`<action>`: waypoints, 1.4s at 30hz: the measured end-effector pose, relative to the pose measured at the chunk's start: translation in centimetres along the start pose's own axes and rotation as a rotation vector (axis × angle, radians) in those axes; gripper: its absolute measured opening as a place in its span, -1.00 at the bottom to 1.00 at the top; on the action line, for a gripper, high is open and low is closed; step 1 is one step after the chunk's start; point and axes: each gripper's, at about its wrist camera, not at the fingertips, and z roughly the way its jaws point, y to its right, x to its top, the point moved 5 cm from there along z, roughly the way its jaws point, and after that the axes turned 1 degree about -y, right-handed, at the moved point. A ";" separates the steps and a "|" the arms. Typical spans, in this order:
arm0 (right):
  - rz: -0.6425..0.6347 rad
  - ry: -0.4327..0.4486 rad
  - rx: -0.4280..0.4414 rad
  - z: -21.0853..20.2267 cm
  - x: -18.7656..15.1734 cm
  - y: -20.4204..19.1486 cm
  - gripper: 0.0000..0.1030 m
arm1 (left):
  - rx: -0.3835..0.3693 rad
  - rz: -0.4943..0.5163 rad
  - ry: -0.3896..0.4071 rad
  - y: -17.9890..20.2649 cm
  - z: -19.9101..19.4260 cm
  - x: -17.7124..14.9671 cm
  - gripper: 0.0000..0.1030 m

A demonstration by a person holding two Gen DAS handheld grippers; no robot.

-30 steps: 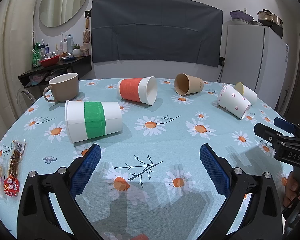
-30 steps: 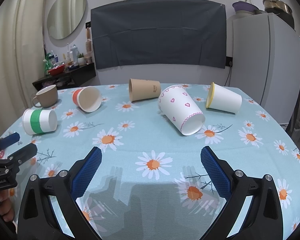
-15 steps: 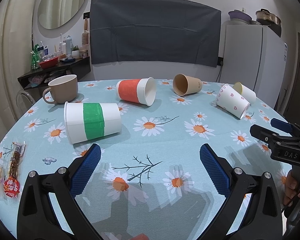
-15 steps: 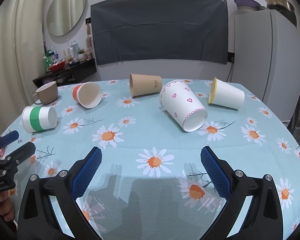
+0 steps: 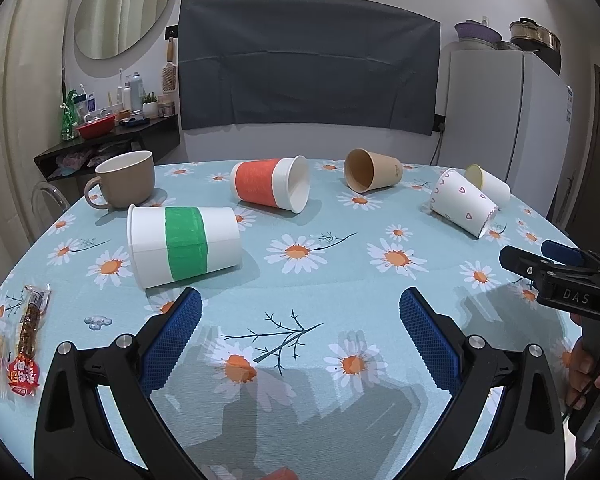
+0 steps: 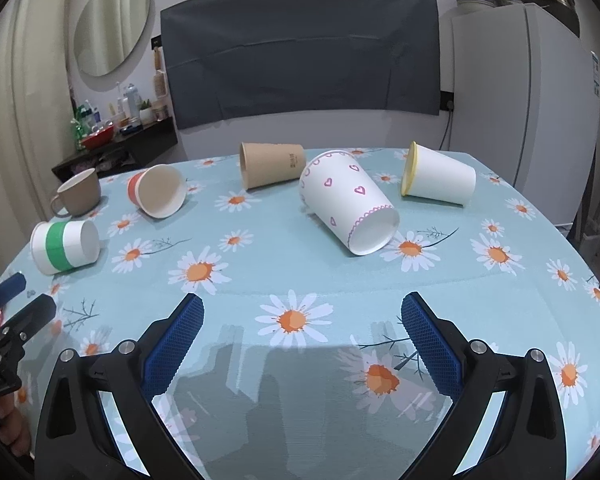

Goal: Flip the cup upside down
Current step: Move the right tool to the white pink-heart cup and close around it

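Observation:
Several paper cups lie on their sides on the daisy tablecloth. A green-banded cup (image 5: 184, 244) (image 6: 65, 247) lies just ahead of my open, empty left gripper (image 5: 300, 304). An orange cup (image 5: 270, 184) (image 6: 158, 196), a brown cup (image 5: 370, 176) (image 6: 270, 164), a white cup with pink hearts (image 5: 462, 208) (image 6: 350, 206) and a yellow-rimmed cup (image 5: 488, 186) (image 6: 438, 180) lie farther back. My right gripper (image 6: 302, 306) is open and empty, short of the heart cup.
A tan mug (image 5: 126, 180) (image 6: 78, 196) stands upright at the far left. Snack packets (image 5: 24, 344) lie at the table's left edge. A fridge (image 6: 520, 80) stands behind the table at right, a cluttered shelf (image 5: 108, 136) at left.
Both grippers have edged slightly forward toward the cups. The cups have not moved and both grippers stay open.

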 end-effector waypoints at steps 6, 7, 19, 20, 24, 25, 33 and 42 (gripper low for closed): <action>0.028 -0.034 0.006 0.7 1.2 1.4 0.85 | -0.007 0.006 -0.002 0.1 0.0 -0.1 0.89; 0.028 -0.032 -0.008 0.8 1.7 1.8 0.85 | -0.008 0.007 -0.002 0.1 0.0 -0.1 0.89; -0.018 -0.169 0.018 6.3 5.8 4.6 0.85 | -0.021 0.012 -0.013 0.2 0.2 -0.1 0.89; -0.024 -0.177 0.017 6.6 6.0 4.7 0.85 | -0.023 0.013 -0.015 0.3 0.2 -0.1 0.89; -0.038 -0.216 0.032 8.3 6.6 4.8 0.85 | -0.028 0.019 -0.025 0.4 0.5 -0.1 0.89; -0.040 -0.226 0.036 8.8 6.6 4.9 0.85 | -0.030 0.020 -0.027 0.4 0.5 -0.2 0.89; -0.042 -0.240 0.117 10.9 6.9 4.8 0.83 | -0.034 0.023 -0.031 0.5 0.5 -0.2 0.89; -0.022 -0.273 0.184 12.0 6.4 4.5 0.12 | -0.034 0.021 -0.029 0.6 0.5 -0.3 0.89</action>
